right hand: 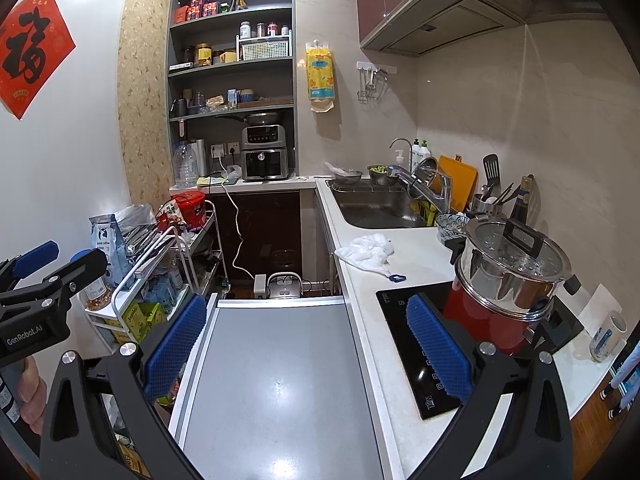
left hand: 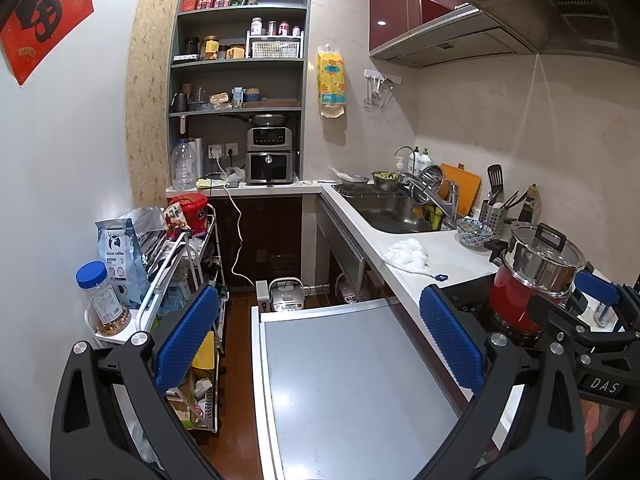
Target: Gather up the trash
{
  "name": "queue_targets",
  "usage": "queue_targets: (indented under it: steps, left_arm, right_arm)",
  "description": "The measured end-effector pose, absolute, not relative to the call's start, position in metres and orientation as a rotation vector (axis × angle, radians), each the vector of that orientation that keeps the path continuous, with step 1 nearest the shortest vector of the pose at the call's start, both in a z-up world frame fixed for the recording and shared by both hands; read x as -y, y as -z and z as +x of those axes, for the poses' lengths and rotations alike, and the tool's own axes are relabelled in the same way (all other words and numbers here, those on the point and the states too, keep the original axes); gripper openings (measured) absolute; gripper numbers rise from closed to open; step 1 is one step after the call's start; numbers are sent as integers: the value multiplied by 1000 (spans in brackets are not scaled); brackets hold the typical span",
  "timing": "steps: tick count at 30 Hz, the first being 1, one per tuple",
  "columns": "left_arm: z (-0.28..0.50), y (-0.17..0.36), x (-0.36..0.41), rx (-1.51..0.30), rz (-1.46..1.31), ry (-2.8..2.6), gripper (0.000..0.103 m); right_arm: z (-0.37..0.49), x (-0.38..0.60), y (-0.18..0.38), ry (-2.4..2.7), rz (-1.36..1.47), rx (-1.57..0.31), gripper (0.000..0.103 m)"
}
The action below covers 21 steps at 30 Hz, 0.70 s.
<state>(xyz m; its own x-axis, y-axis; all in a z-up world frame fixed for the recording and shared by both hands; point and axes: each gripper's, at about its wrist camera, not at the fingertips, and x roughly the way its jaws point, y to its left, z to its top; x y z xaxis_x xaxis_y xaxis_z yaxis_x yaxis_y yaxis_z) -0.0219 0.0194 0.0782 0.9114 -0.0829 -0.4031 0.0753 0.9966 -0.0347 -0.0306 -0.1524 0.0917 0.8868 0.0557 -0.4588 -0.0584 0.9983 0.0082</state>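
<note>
1. Both the left gripper [left hand: 320,344] and the right gripper [right hand: 308,346] hover over the grey panel [left hand: 352,380], jaws apart and holding nothing.
2. The likeliest trash, a crumpled white paper wad [right hand: 366,254], lies ahead on the white counter [right hand: 416,256], before the sink [right hand: 376,208].
3. Reach with the right gripper, skirting the stacked pot [right hand: 508,276], and pinch the wad's bulk.

Right gripper [right hand: 308,344] jaws spread above grey surface [right hand: 280,380]; crumpled white tissue [right hand: 366,254] on counter [right hand: 416,256].

Shiny steel pot [right hand: 516,276], crumpled white cloth [right hand: 366,254]
</note>
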Motion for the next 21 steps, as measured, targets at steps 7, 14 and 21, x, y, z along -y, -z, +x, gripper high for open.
queue_targets:
  steps: [7,14,21]
  left_arm:
    - [-23,-80,-15,-401,-21,84,101]
    - [-24,-81,-15,-382,-18,65,101]
    - [-22,-78,-16,-408,-25,70,101]
  right_arm:
    - [-28,150,-92,-67,-5,-483,99]
    - [-28,151,-91,-69,7,-489,99]
    - [-28,153,-89,-61,2,-490,99]
